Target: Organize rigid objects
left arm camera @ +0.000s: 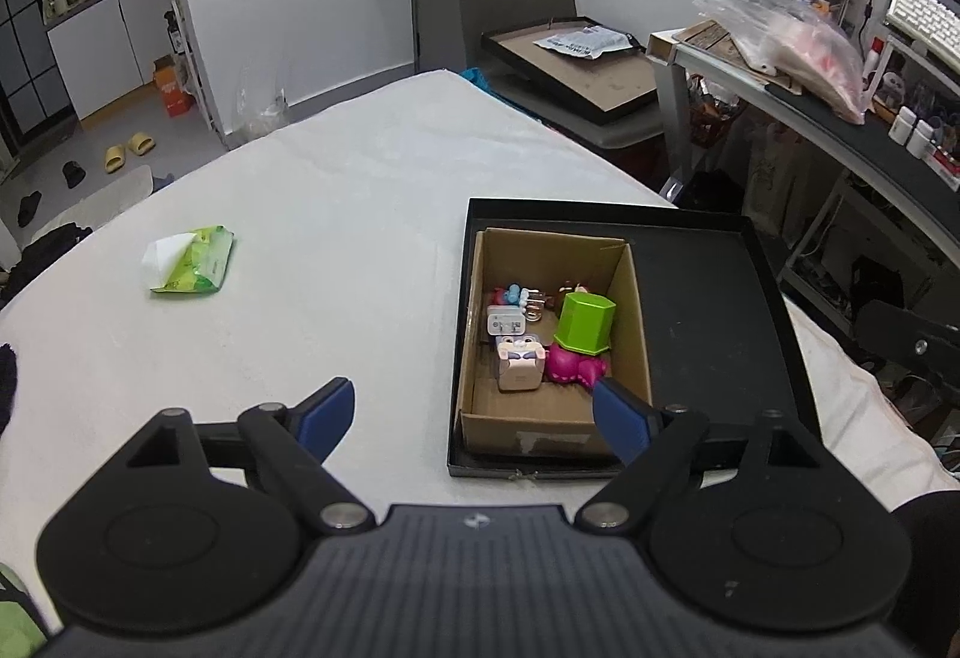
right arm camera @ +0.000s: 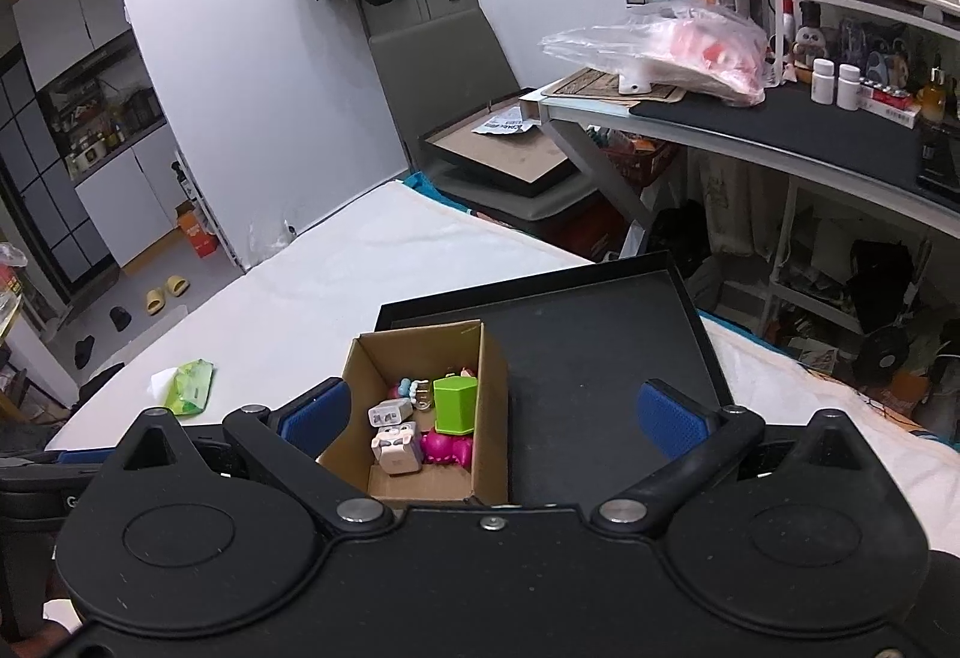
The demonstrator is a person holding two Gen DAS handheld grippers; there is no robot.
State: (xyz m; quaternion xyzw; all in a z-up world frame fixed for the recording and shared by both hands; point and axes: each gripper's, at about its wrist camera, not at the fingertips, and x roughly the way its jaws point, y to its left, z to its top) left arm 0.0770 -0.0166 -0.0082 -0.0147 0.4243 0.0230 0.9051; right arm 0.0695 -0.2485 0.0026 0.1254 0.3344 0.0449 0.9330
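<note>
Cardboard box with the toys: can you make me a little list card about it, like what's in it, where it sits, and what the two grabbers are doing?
box: open cardboard box, in the left part of a black tray
inside: green hexagonal cup, pink toy, white charger, small cube figure, a few tiny pieces at the back
tray's right part: bare
surface: white bed cover
outside the tray: green tissue pack, lying to the left
left gripper: open, holding nothing
right gripper: open, holding nothing
</note>
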